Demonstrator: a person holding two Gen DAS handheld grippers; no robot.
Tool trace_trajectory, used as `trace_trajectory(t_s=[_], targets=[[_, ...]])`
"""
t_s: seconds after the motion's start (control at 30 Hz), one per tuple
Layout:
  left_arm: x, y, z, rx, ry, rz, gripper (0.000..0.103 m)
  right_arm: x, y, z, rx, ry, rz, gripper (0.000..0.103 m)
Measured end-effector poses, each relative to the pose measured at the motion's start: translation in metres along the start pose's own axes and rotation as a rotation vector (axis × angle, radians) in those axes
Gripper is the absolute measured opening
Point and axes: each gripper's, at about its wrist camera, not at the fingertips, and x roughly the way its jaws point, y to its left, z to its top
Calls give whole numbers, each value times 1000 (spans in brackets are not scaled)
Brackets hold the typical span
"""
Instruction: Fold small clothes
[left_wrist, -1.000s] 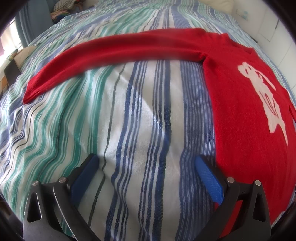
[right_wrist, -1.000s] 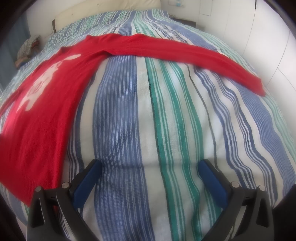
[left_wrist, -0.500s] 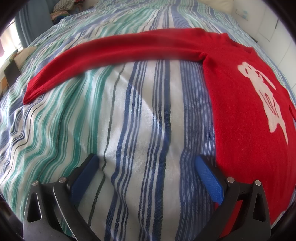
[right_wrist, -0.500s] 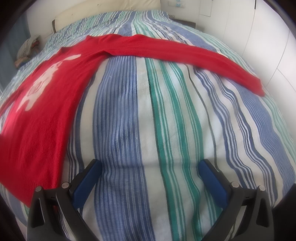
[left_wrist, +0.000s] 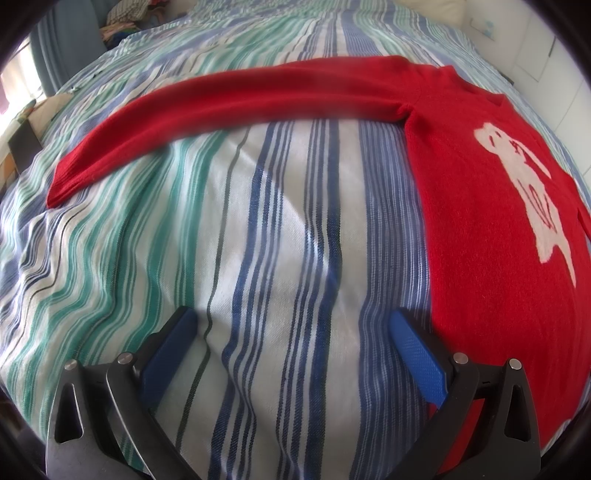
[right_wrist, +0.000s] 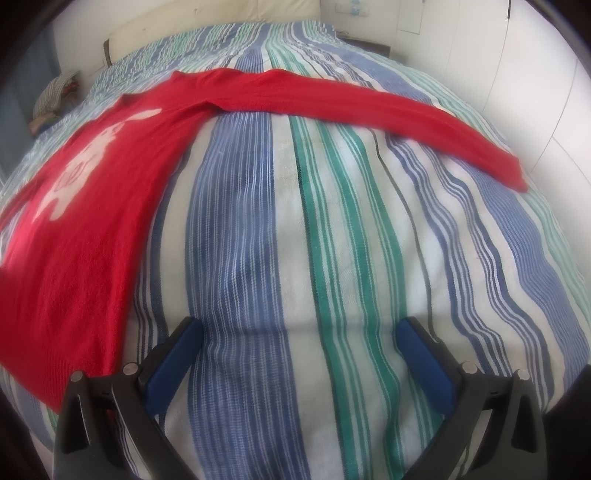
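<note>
Both hand-held grippers, left and right, are spread empty; grabbing the red sweater could snag the bedspread too.

My left gripper showed as a pair of black plastic arms, each a flat frame with a rounded triangular cut-out near its outer edge. Two round silver screw heads sat on top of each arm, one beside the other. The fingers were faced with bright blue pads that carried a fine dotted texture. My right gripper was built the same way: black frames, triangular cut-outs, paired silver screws, and blue pads that looked a darker navy in that view. I saw no cables or printed markings on either one.
</note>
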Motion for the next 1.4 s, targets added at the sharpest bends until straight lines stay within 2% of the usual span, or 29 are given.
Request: trace_trajectory(t_s=[1.4], targets=[[0, -1, 0, 2, -2, 2, 103, -1, 1, -1, -1, -8, -6, 103]])
